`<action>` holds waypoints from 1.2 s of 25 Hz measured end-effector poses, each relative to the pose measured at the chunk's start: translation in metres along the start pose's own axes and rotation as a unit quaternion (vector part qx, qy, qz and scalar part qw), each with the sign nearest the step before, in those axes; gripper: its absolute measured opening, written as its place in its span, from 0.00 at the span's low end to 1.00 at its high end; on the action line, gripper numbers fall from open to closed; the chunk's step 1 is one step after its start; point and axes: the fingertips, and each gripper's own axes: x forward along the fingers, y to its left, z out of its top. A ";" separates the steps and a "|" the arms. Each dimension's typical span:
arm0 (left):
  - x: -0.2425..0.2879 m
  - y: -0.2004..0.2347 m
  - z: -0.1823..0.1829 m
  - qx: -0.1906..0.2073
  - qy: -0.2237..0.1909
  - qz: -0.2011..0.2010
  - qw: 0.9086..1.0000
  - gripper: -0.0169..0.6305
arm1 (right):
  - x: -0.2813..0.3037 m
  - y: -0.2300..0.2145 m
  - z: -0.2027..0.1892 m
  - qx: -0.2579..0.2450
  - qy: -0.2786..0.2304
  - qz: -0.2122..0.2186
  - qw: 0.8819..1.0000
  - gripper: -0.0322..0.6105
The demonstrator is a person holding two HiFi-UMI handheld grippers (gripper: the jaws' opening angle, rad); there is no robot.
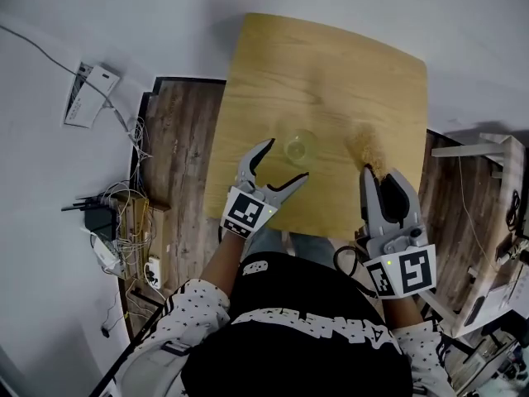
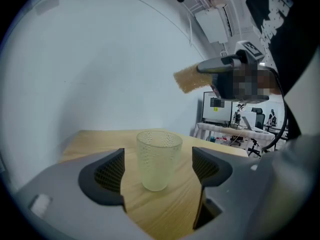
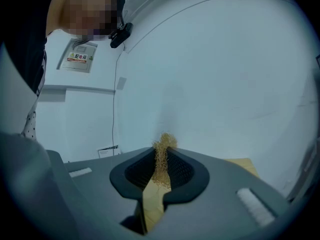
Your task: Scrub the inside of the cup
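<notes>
Cup look: a clear, faintly yellow-green tumbler [image 2: 158, 159] with a dimpled wall, wider at the mouth than at the base. It stands upright with its mouth open upward.

Cup place: on the light wooden table [image 1: 331, 64], in the nearer half, roughly midway between the left and right edges and close to the person.

Left gripper: the left gripper [image 1: 285, 162] is held level with the cup, its jaws spread wide. The cup stands between them, with a gap of bare wood on each side. The dark ribbed pads [image 2: 107, 174] do not touch the cup.

Right gripper: the right gripper [image 1: 378, 176] is lifted above the table, to the right of the cup and apart from it. Its jaws are pressed together on the scrubber.

Scrubber: a tan, fibrous pad [image 3: 162, 154], squeezed thin between the pads. A frayed tuft sticks out past the jaw tips.

Table edges: rounded corners. The near edge lies just beside the person's body, below both grippers.

Open room: beyond the cup, plain wood runs to the far edge. More wood lies to its left and right.

Surroundings: a strip of dark plank floor [image 1: 178, 164] lies left of the table, with a black router [image 1: 99, 217] and loose cables. A pale wooden frame [image 1: 488, 222] stands off the right edge.
</notes>
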 end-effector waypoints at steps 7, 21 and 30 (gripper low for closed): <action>0.023 -0.002 -0.012 -0.004 0.011 -0.014 1.000 0.67 | -0.013 -0.009 -0.008 0.000 0.014 -0.027 1.000 0.16; 0.041 -0.001 -0.010 0.011 0.008 -0.017 1.000 0.66 | -0.017 -0.006 -0.012 0.000 0.014 -0.038 0.999 0.16; 0.040 0.000 -0.009 0.023 0.030 -0.010 0.999 0.60 | -0.018 -0.007 -0.011 0.001 0.013 -0.041 0.999 0.16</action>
